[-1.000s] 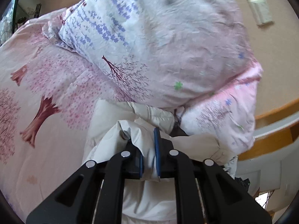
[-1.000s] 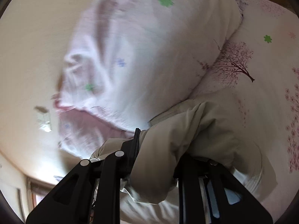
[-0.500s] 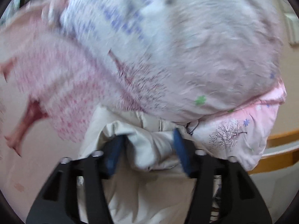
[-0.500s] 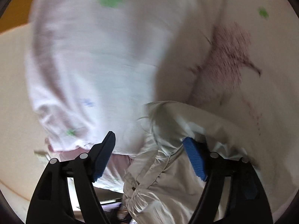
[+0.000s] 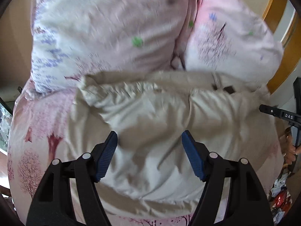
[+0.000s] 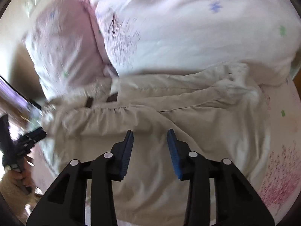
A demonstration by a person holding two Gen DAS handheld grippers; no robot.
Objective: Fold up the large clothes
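Observation:
A cream padded jacket (image 5: 150,116) lies folded on the bed against a pile of pink floral bedding (image 5: 112,28). My left gripper (image 5: 149,133) hovers over its middle, jaws wide and still opening, with no cloth pinched between the blue pads (image 5: 105,156). In the right wrist view the same jacket (image 6: 188,109) fills the centre. My right gripper (image 6: 150,131) hangs above it with jaws apart and closing, and nothing is caught between them. Each gripper shows at the edge of the other's view: the right gripper (image 5: 278,113) and the left gripper (image 6: 32,137).
The pink tree-print sheet (image 5: 37,141) covers the bed around the jacket. A wooden bed frame (image 5: 278,56) curves past the bedding at the right. A person's hand (image 5: 290,148) holds the other gripper's handle. Clutter lies on the floor (image 5: 280,197) at the lower right.
Both grippers were shut on bunched jacket cloth, then let go. Both have pulled back and rolled, so the jacket now lies spread flat below them. The right jaws have narrowed since half a second ago.

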